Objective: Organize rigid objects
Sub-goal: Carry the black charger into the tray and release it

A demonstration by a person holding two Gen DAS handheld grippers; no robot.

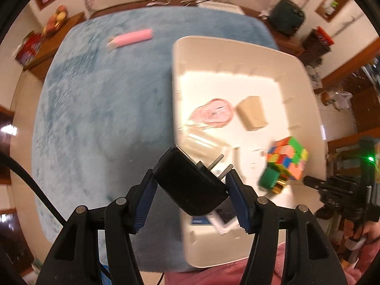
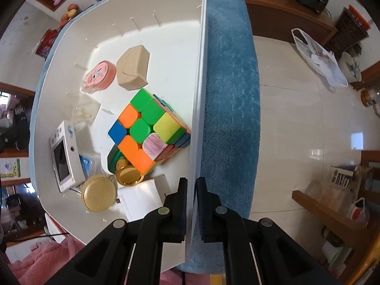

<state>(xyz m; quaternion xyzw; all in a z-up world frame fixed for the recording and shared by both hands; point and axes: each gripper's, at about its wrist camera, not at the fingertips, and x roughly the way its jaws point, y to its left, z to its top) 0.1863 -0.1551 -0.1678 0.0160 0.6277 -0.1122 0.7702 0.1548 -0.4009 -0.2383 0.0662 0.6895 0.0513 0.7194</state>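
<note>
The left gripper [image 1: 191, 185] pinched a black plastic plug adapter [image 1: 190, 185] for binning; the right gripper [image 2: 190, 207] clamped the white plastic bin's wall [image 2: 197, 109], steadying it.

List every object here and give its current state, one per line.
black plug adapter: held off the mat in the left gripper
white bin: wall clamped by the right gripper
puzzle cube: in the bin, tilted
pink tube: lying on the blue mat, outside the bin
tan box: in the bin
gold round tin: in the bin, lid shut
</note>
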